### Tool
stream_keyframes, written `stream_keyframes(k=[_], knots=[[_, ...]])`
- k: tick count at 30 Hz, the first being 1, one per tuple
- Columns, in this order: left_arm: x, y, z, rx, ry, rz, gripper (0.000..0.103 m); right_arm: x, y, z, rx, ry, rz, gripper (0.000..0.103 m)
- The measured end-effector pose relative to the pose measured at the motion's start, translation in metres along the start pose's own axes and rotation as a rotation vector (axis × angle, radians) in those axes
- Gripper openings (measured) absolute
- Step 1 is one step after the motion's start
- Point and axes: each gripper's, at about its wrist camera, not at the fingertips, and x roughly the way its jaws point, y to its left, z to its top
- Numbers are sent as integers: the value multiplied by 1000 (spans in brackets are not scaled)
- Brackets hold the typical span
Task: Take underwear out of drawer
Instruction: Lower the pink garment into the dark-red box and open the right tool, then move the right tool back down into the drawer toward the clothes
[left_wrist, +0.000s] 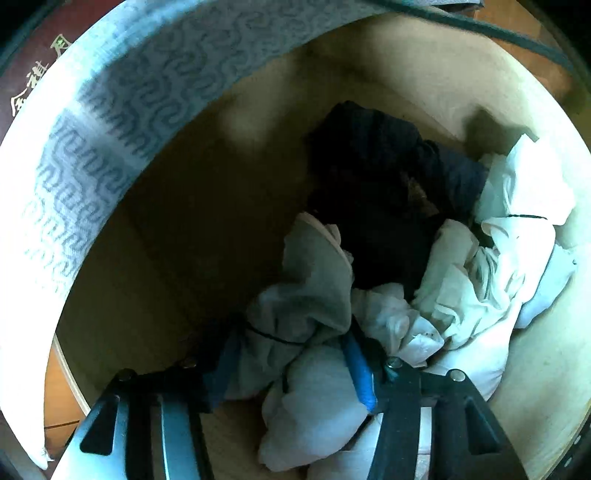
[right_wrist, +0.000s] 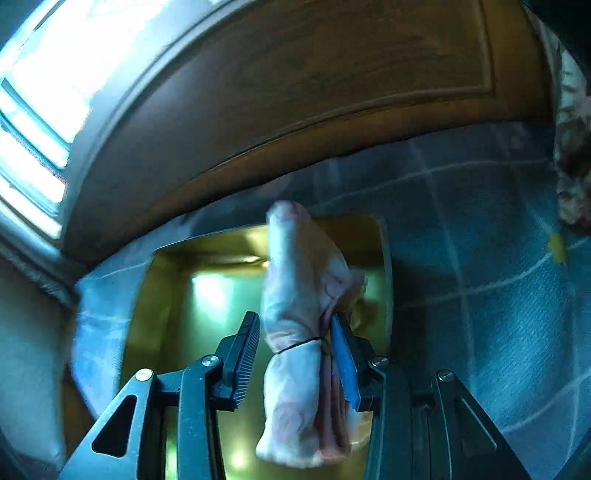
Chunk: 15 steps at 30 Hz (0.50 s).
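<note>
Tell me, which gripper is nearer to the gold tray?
Right. The right gripper hangs just above the gold tray, with a pale bundle between its fingers. The left gripper is inside the drawer; no tray shows there.

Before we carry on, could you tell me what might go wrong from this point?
Two risks stand out. The right gripper looks open: its left pad stands clear of the pale rolled bundle, which may miss the gold tray below. In the drawer, the left gripper is closed around a grey bundle pressed against crumpled white cloth, so lifting could drag that along.
</note>
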Motion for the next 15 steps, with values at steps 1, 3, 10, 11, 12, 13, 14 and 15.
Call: stream_keyframes(k=[1, 3, 10, 11, 12, 13, 14, 15], knots=[[0, 0, 1, 0, 0, 0, 54, 1, 0, 0, -13, -13, -27, 38], [0, 0, 1, -1, 0, 1, 54, 0, 3, 0, -50, -39, -47, 39], [-3, -2, 2, -11, -1, 5, 54, -45, 2, -25, -156, -117, -1, 50], [-3, -2, 2, -12, -1, 5, 54, -52, 3, -32, -169, -120, 12, 50], [-3, -2, 2, -12, -2, 5, 54, -60, 1, -40, -184, -125, 18, 50], [-3, -2, 2, -12, -3, 4, 54, -67, 0, -48, -200, -129, 23, 50], [-3, -2, 2, -12, -3, 5, 54, -79, -2, -63, -231, -130, 34, 50], [-3, -2, 2, -12, -3, 5, 54, -86, -4, -74, -251, -126, 45, 50]])
